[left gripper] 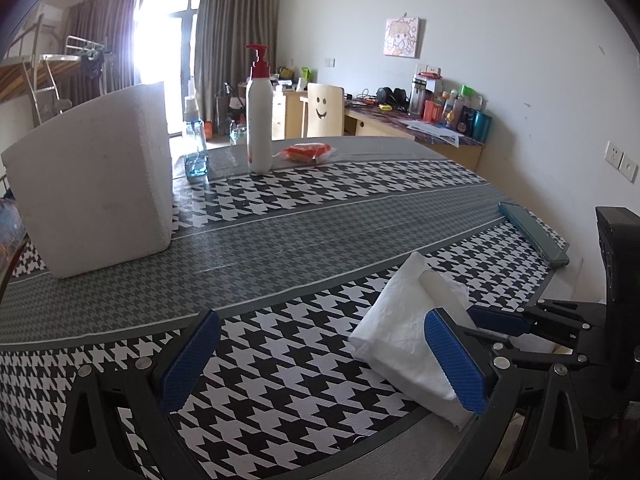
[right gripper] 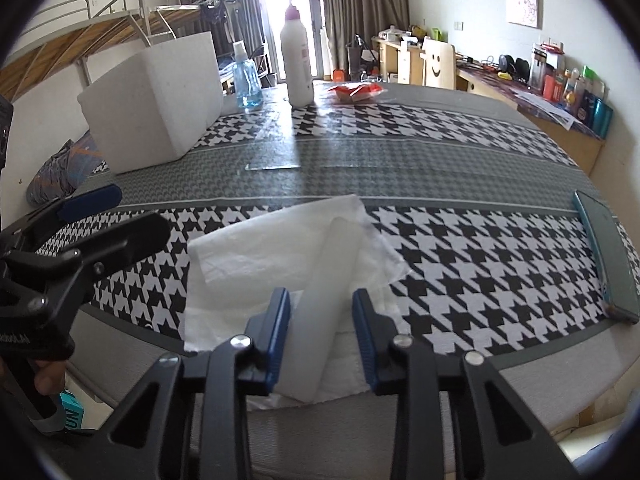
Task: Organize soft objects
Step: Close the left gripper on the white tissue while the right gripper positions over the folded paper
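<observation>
A white soft tissue pack (right gripper: 256, 256) lies on the houndstooth table near its front edge, with a raised fold running along its top. My right gripper (right gripper: 322, 320) reaches over the pack's near end. Its blue pads stand narrowly apart on either side of that fold, with thin gaps still showing. In the left wrist view the pack (left gripper: 404, 336) lies just past my left gripper's right finger, and one right finger (left gripper: 498, 320) shows behind it. My left gripper (left gripper: 324, 360) hovers wide open over bare tablecloth left of the pack, holding nothing.
A white foam box (left gripper: 96, 184) stands at the back left. Behind it are a blue spray bottle (left gripper: 196, 152), a white pump bottle (left gripper: 259, 120) and a red packet (left gripper: 306, 152). A teal flat case (right gripper: 604, 256) lies by the right edge.
</observation>
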### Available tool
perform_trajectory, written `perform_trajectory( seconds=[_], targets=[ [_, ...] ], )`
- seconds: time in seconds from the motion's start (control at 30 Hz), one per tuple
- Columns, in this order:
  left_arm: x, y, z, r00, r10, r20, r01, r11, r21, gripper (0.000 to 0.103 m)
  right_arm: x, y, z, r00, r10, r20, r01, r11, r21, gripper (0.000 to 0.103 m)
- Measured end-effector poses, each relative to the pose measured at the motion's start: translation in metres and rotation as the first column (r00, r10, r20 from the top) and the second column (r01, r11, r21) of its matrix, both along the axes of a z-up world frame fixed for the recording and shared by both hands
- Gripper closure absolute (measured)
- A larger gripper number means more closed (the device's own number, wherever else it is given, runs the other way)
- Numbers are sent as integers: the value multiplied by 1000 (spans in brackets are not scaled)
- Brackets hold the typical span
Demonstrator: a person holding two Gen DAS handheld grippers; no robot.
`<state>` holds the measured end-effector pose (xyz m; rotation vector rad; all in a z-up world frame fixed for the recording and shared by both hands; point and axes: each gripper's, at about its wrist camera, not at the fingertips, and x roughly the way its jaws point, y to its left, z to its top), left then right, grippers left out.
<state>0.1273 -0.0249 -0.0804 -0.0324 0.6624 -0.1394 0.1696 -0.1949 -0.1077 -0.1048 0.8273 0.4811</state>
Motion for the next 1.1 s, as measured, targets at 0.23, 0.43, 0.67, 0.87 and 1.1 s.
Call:
perform_trajectory(
  seconds=[0.23,0.43,0.67,0.87,1.1],
  targets=[
    [-2,-2,1,1000,-4,5,4,1000,11,1,2,-8,4,1000,-2,-14,3,999,43,80],
    [1,-8,-1,999,-34,-1,34,999,14,1,-2,-13,16,1000,5,17,-6,997,81,80],
    [15,-20,-8,992,-115,-61,114,993,-12,4,1,-14,11,1000,-11,15,10,998,63,80],
    [29,-30,-23,969,-188,-163,179,982,-68,24,1,-18,6,1000,-9,9,9,997,73,80],
    [32,-40,-30,957,-206,-204,199,978,-53,47,1,-23,3,1000,-1,2,0,996,93,80]
  ],
)
